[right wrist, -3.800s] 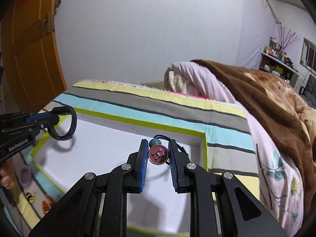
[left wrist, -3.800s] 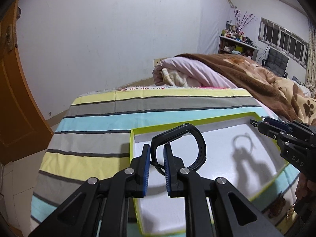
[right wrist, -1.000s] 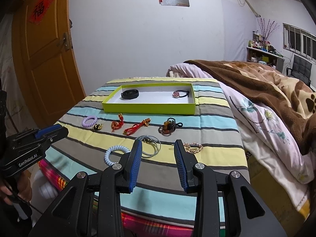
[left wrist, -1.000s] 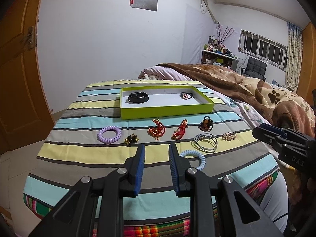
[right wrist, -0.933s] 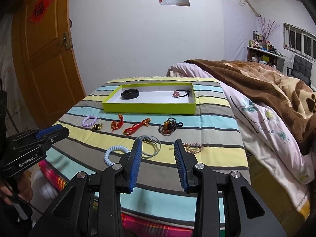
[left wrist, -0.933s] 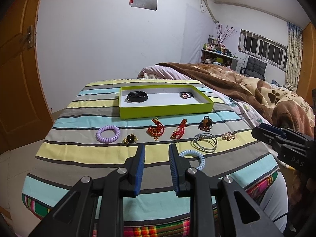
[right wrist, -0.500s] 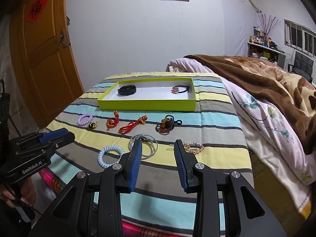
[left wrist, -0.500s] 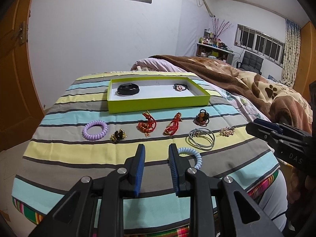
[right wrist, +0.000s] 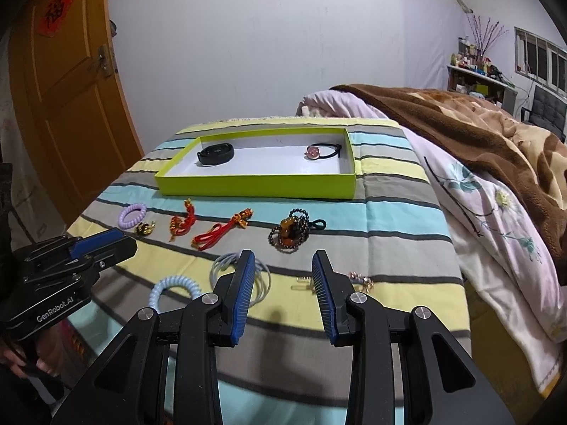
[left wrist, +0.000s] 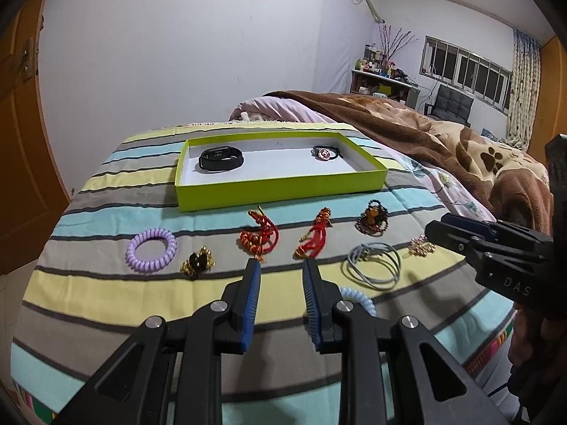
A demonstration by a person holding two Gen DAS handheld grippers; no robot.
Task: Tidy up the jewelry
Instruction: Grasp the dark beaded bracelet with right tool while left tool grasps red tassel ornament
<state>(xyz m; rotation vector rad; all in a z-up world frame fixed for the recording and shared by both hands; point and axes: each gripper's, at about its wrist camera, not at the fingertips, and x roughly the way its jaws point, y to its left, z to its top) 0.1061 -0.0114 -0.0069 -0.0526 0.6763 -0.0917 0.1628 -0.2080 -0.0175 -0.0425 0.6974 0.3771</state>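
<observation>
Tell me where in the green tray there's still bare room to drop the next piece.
The green tray has a wide bare white stretch between the black band at its left end and the pink-charm hair tie at its right end. The cloth in front of it is crowded with a row of loose pieces.

Legible marking "GenRobot.AI" on the body of the left gripper [right wrist: 117, 244], right wrist view. Letters "DAS" on the body of the right gripper [left wrist: 439, 228], left wrist view. Red sign [right wrist: 57, 6] on the door: one character, not legible.
</observation>
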